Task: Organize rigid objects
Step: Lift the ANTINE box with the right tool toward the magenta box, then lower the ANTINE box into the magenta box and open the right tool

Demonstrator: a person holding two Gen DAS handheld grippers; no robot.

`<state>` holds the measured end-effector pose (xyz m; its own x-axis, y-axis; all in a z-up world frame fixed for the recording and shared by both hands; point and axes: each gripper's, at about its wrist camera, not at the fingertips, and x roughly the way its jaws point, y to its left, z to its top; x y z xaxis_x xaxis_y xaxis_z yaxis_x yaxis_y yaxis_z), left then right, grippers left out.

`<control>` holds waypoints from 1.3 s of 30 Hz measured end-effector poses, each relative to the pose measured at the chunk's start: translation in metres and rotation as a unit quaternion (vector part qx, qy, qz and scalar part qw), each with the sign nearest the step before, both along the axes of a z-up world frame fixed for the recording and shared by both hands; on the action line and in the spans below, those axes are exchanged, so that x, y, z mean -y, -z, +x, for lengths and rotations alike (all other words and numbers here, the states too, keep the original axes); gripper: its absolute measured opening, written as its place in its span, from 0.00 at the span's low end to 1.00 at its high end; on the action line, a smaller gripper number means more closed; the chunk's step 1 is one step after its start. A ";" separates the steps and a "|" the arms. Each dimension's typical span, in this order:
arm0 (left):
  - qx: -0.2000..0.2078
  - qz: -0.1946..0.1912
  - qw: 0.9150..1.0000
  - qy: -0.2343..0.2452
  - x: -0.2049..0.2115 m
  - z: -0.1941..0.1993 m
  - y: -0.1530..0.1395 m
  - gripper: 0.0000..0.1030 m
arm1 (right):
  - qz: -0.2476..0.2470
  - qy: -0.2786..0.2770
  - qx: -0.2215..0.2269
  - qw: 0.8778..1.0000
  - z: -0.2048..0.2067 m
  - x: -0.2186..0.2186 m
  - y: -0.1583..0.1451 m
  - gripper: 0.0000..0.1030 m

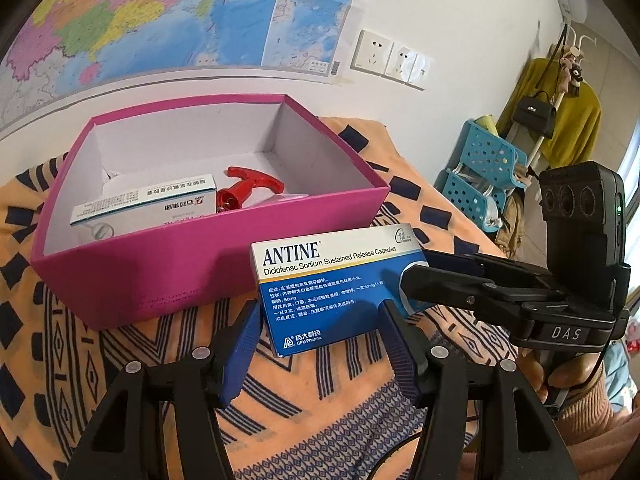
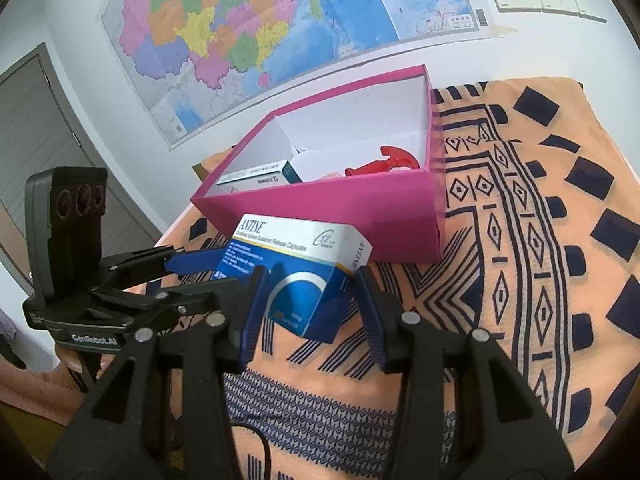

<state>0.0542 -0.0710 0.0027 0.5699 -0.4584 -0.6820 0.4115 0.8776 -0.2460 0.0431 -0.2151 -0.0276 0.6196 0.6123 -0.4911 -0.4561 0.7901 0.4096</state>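
A blue and white ANTINE medicine box (image 1: pixel 336 284) sits in front of the pink box (image 1: pixel 160 276); it also shows in the right wrist view (image 2: pixel 296 268). My left gripper (image 1: pixel 320 340) is open, its fingers either side of the medicine box's near end. My right gripper (image 2: pixel 308 304) straddles the box's other end, jaws apart with small gaps to the box. The right gripper also shows in the left wrist view (image 1: pixel 416 280), and the left gripper in the right wrist view (image 2: pixel 192 260). Inside the pink box (image 2: pixel 360 208) lie a white medicine box (image 1: pixel 148 200) and a red tool (image 1: pixel 248 188).
An orange patterned cloth (image 2: pixel 520 220) covers the table. A map (image 1: pixel 160 12) and wall sockets (image 1: pixel 392 60) are behind. Blue baskets (image 1: pixel 480 172) and hanging clothes stand off the table's right side.
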 end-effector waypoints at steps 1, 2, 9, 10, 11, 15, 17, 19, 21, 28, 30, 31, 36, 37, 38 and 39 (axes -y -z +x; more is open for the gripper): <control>0.001 0.001 1.000 0.000 0.000 0.001 0.000 0.58 | 0.000 0.001 0.001 1.000 0.000 0.000 0.000 0.46; 0.001 0.001 1.000 0.000 0.000 0.001 0.000 0.58 | 0.001 0.001 0.002 1.000 0.000 0.000 -0.001 0.46; 0.007 0.002 1.000 0.000 0.003 0.002 -0.004 0.58 | -0.001 0.003 0.008 1.000 -0.001 0.001 -0.003 0.46; 0.008 0.002 1.000 0.001 0.003 0.002 -0.005 0.58 | -0.001 0.002 0.008 1.000 0.000 0.001 -0.003 0.46; 0.009 0.002 1.000 0.000 0.003 0.002 -0.006 0.58 | -0.002 0.003 0.009 1.000 -0.001 0.001 -0.003 0.46; 0.011 0.002 1.000 -0.001 0.003 0.003 -0.007 0.58 | -0.002 0.005 0.014 1.000 -0.001 0.002 -0.006 0.46; 0.012 0.003 1.000 0.000 0.002 0.005 -0.007 0.58 | -0.002 0.004 0.016 1.000 0.000 0.002 -0.007 0.46; 0.015 0.002 1.000 -0.001 0.002 0.006 -0.009 0.58 | -0.003 0.004 0.018 1.000 0.000 0.002 -0.009 0.46; 0.017 0.001 1.000 -0.002 0.002 0.006 -0.010 0.58 | -0.004 0.004 0.021 1.000 0.001 0.002 -0.011 0.46; 0.019 -0.002 1.000 -0.003 0.002 0.013 -0.013 0.58 | -0.004 0.005 0.032 0.999 0.005 0.003 -0.019 0.46; 0.020 -0.003 1.000 -0.004 0.002 0.014 -0.015 0.58 | -0.005 0.005 0.036 0.999 0.006 0.003 -0.021 0.46; 0.020 -0.004 1.000 -0.004 0.002 0.014 -0.015 0.58 | -0.005 0.005 0.038 0.999 0.006 0.003 -0.022 0.46; 0.023 -0.002 1.000 -0.004 0.002 0.016 -0.016 0.58 | -0.005 0.005 0.043 0.999 0.007 0.003 -0.025 0.46; 0.023 -0.003 1.000 -0.004 0.002 0.016 -0.016 0.58 | -0.006 0.006 0.043 0.999 0.007 0.003 -0.025 0.46; 0.023 -0.002 1.000 -0.004 0.002 0.017 -0.016 0.58 | -0.005 0.006 0.044 0.999 0.008 0.003 -0.025 0.46; 0.024 -0.002 1.000 -0.004 0.002 0.017 -0.017 0.58 | -0.005 0.005 0.044 0.999 0.008 0.003 -0.026 0.46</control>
<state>0.0713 -0.0733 0.0192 0.6056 -0.4563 -0.6519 0.4156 0.8800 -0.2299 0.0510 -0.2183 -0.0019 0.6674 0.6009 -0.4398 -0.4818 0.7988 0.3603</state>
